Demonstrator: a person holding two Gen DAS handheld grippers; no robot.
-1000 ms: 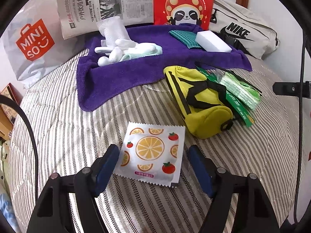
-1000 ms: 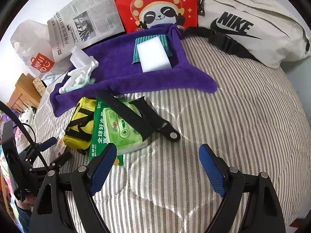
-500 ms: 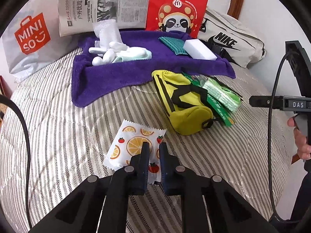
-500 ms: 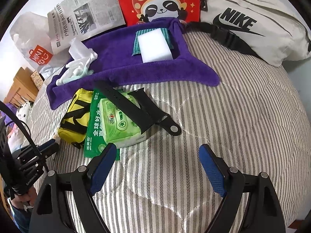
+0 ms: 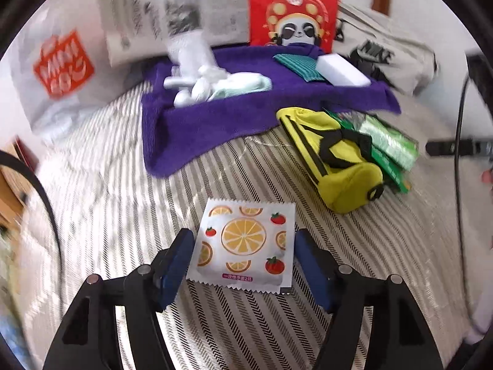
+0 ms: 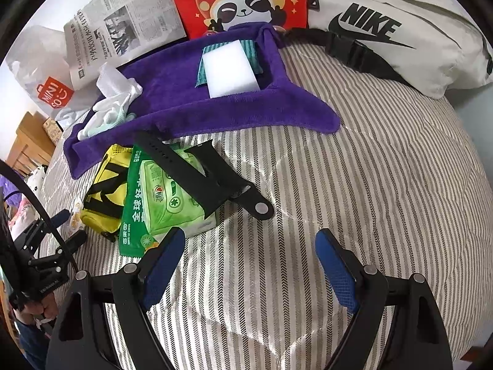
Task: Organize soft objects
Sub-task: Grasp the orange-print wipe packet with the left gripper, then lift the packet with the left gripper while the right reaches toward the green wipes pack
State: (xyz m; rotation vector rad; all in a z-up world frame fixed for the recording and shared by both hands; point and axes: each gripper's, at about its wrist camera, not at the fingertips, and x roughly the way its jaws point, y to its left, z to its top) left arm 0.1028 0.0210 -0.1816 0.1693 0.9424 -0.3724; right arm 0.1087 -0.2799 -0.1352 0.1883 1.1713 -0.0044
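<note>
2 grippers hang over the striped bedcover (image 6: 369, 185): left gripper (image 5: 243, 256), jaws just reopened, straddles the fruit-print packet (image 5: 243, 246); right gripper (image 6: 249, 265) stands wide, empty.

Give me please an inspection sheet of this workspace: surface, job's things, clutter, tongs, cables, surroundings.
Surface: striped quilt, wrinkled.
Job's things: fruit-print packet between the left tongs; white sponge and gloves on purple towel; green wipes pack beside yellow pouch.
Clutter: black watch strap across the wipes.
Tongs: left has just been opening, pads off the packet; right tongs open, empty.
Cables: black cable at the right.
Surroundings: newspaper, red panda bag, Nike bag.
</note>
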